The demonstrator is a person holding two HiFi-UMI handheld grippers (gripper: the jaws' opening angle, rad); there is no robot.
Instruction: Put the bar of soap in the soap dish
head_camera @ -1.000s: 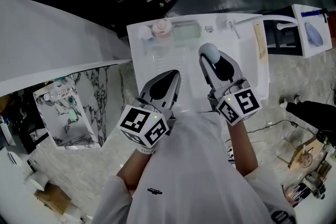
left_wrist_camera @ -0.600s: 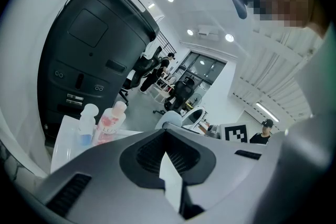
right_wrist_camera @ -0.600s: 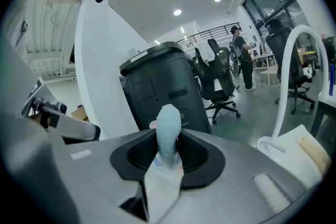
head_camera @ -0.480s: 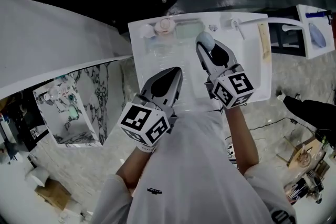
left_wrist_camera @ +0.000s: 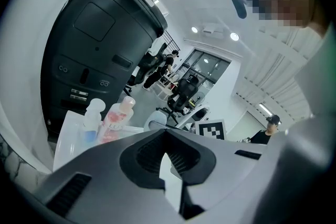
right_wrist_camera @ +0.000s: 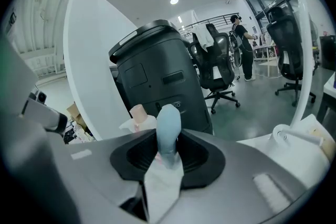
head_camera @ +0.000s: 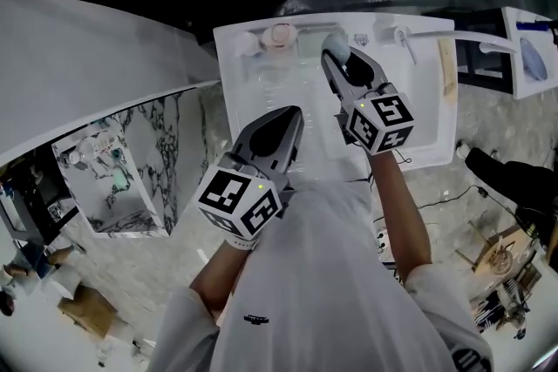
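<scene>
A head-mounted camera looks steeply down at a person holding two grippers over a white basin (head_camera: 261,91). The right gripper (head_camera: 338,48) has its jaws pinching the bar of soap (head_camera: 334,42), a pale blue-green oval that stands up out of the jaw tips. The right gripper view shows the same grip: the soap (right_wrist_camera: 169,128) is caught by its lower end, with most of it above the pads.

The soap dish (head_camera: 310,45) is hard to make out. It appears to be the pale patch just left of the jaw tips, with a pink bottle (head_camera: 281,37) beyond it.

To do this step well, the soap likely needs to be centred over the dish and lowered until it rests there. The jaws should probably spread only then, because the grip is narrow and the bar looks slippery. The bottle stands close enough to be knocked.

The right forearm reaches forward, with the gripper tilted gently downward. The left gripper (head_camera: 288,119) hangs further back over the basin, jaws pressed together with nothing between them.
</scene>
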